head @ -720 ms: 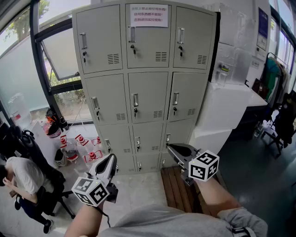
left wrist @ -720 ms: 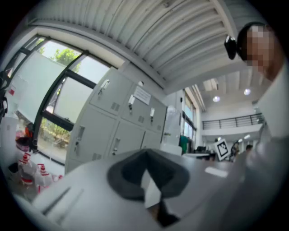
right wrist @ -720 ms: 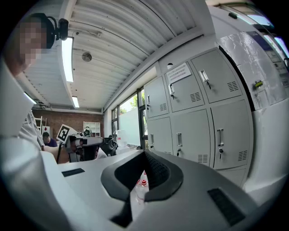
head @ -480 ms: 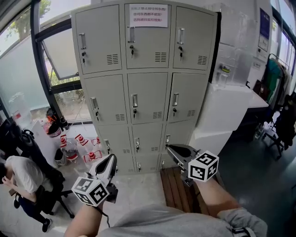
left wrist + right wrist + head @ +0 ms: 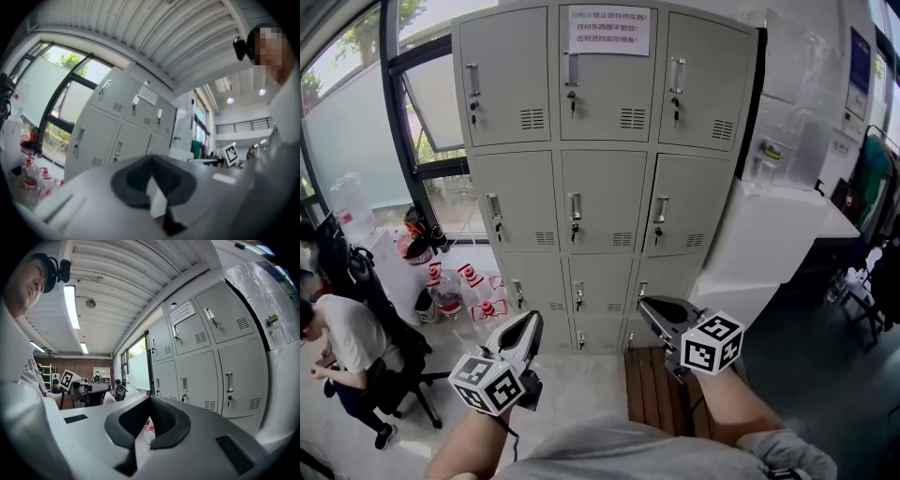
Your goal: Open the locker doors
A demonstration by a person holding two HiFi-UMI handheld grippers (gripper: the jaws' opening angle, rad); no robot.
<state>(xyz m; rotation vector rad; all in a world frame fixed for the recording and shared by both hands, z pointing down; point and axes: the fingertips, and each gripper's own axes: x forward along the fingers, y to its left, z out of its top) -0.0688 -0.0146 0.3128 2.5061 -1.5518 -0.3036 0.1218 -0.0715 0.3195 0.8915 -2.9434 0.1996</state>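
Looking at a tall grey locker straight ahead: three columns of doors, all closed, a handle and lock on each. Got a paper notice taped to the top middle door. Holding the left gripper and the right gripper low in front, both level and aimed at the bottom rows, well apart from the doors and touching nothing. Left one pinched together at the tips, nothing between. Same for the right: clamped together and empty. Also seeing a wooden slat platform on the floor at the locker's foot on the right, a white counter right against the locker's right side, red-and-white bottles on the floor near the window on the left, and a seated person further left.
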